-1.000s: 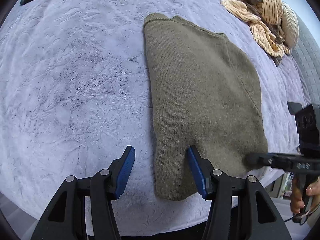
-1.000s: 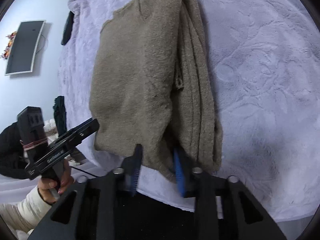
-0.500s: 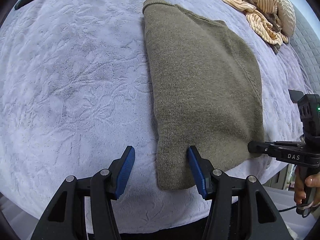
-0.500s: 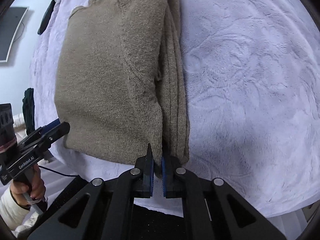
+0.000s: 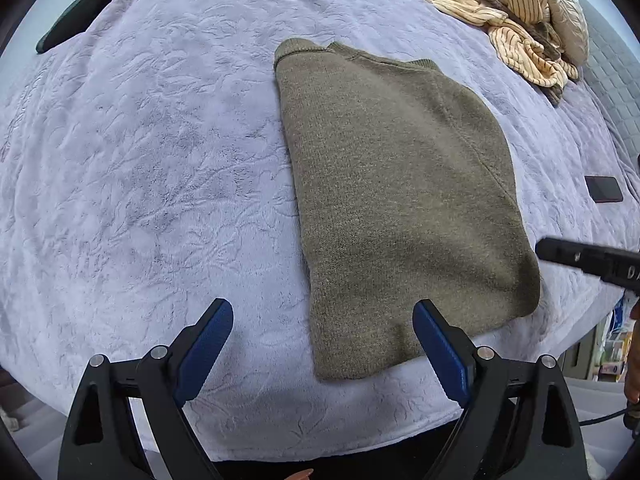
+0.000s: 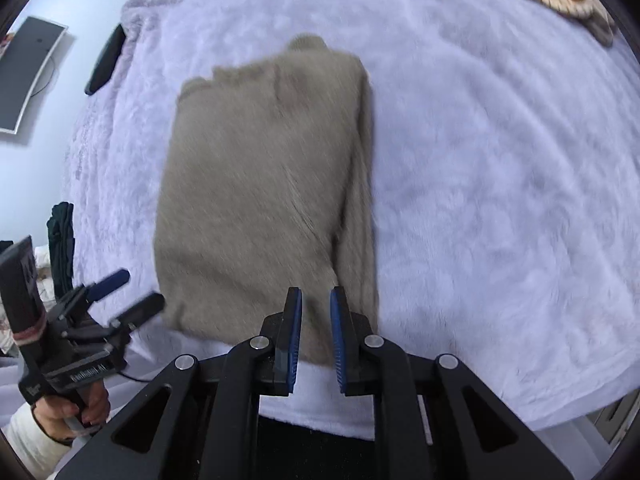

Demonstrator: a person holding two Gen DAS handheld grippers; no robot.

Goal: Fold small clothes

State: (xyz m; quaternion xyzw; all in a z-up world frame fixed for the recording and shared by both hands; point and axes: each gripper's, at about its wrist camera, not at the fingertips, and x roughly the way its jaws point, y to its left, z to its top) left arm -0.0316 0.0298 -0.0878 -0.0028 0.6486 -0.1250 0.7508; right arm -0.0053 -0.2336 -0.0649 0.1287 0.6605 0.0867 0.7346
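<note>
So the left tool [image 5: 323, 334] is hanging low over the near edge of the bed [image 5: 152, 168], spread wide, blue fingers [image 5: 206, 338] well apart with nothing between them. Its right finger sits over the near hem of the sweater [image 5: 400, 200], the left one over bare blanket just beside the sweater's left edge. Can't tell if either pad actually touches fabric.

The right tool [image 6: 316, 322] is at the sweater's [image 6: 260, 192] near hem too, close to its right-hand folded edge. The fingers are parted with a narrow gap, and I can see sweater and blanket through that gap, so it isn't clamping anything. That view is motion-blurred, so fine detail is mushy. From the left wrist camera only the tip of the right tool [image 5: 560, 250] pokes in, just beside the sweater's near right corner.

The sweater is olive-brown knit, folded into a long slab lying flat on the lavender blanket. Its long axis runs from the near bed edge away toward the far side, collar end pointing away from the tools, hem end toward them. Layers stack up along its right edge.

Beyond the sweater's far right corner there's a pile of striped clothes [image 5: 516, 12], and a dark phone [image 5: 604, 189] lies to the right of the sweater.
</note>
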